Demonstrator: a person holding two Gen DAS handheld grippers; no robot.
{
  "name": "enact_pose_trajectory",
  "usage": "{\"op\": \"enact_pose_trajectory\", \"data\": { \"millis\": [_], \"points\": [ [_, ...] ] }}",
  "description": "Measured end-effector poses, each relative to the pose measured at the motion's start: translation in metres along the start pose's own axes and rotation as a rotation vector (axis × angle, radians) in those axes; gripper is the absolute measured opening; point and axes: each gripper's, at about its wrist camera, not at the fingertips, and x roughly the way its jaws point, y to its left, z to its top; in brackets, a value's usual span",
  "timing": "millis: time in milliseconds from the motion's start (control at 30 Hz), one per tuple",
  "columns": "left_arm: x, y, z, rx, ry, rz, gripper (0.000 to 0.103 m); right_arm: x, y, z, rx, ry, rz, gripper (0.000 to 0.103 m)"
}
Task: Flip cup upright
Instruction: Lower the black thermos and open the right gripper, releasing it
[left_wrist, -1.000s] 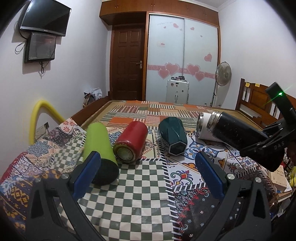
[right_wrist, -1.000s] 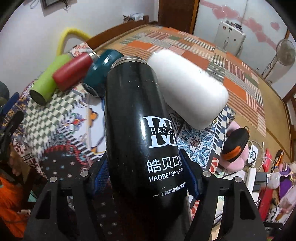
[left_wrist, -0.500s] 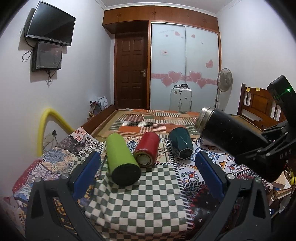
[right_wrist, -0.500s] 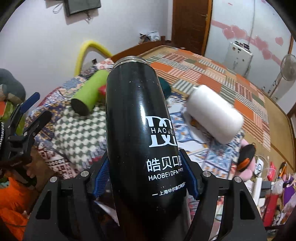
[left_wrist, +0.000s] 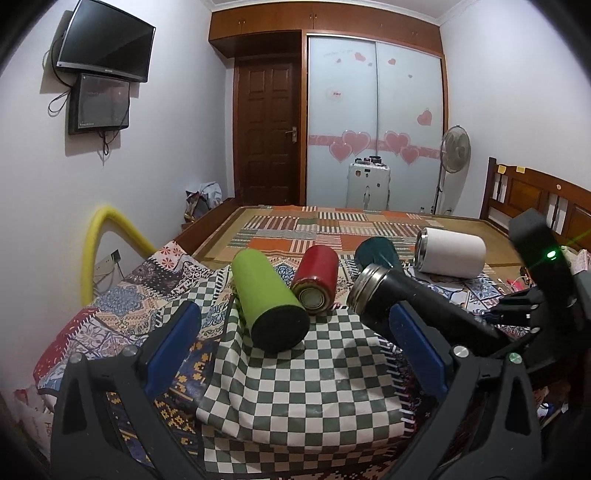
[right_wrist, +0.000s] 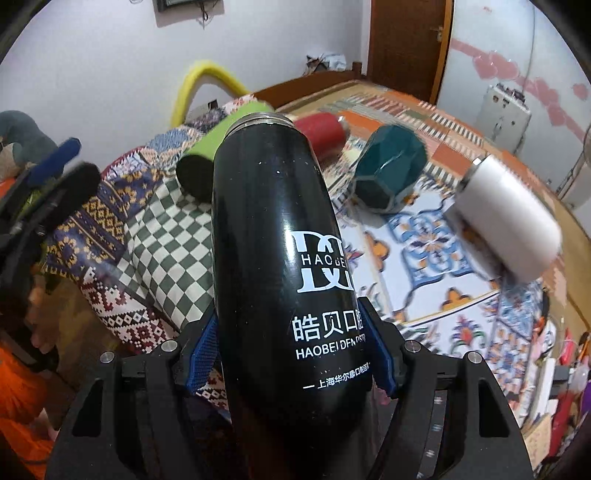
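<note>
The right claw (right_wrist: 288, 354) is clamped on the black cup (right_wrist: 280, 236), its blue pads pressed against both sides of the lower body. The cup is held off the bed, tilted, with its steel-rimmed mouth pointing away from the claw. White lettering on its side reads "HAOBEI" under a large "DQ"-like logo, then Chinese characters "皓贝口腔" and a line starting "HAOBEI DEN"; the rest wraps out of sight. A smaller line of Chinese print below is only partly readable.

The left claw (left_wrist: 295, 347) hovers with its fingers wide apart, gripping nothing, above the checkered cloth (left_wrist: 295, 384) on the bed (left_wrist: 332, 229).

Four more cups lie on their sides on the bed: green cup (left_wrist: 267, 299), red cup (left_wrist: 316, 278), teal cup (right_wrist: 389, 173) and white cup (left_wrist: 450, 256).
</note>
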Motion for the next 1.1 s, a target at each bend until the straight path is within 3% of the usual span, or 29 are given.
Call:
{"op": "enact_pose_trajectory", "data": {
  "millis": [367,567,933,1100],
  "points": [
    [0.022,-0.002,-0.01,-0.012,0.039,-0.012,0.103,0.023,-0.014,0.015,-0.009,0.114,-0.058,0.065],
    [0.026,-0.003,-0.01,-0.019,0.049,-0.014,0.103,0.009,-0.012,0.033,-0.036,0.103,-0.065,0.064],
    [0.025,-0.022,0.011,0.01,0.052,-0.036,0.103,-0.045,-0.012,0.02,-0.03,-0.073,-0.095,0.065],
    [0.03,-0.05,0.027,0.06,0.056,-0.04,0.103,-0.081,-0.025,-0.004,0.006,-0.209,-0.2,0.066]
  ]
}}
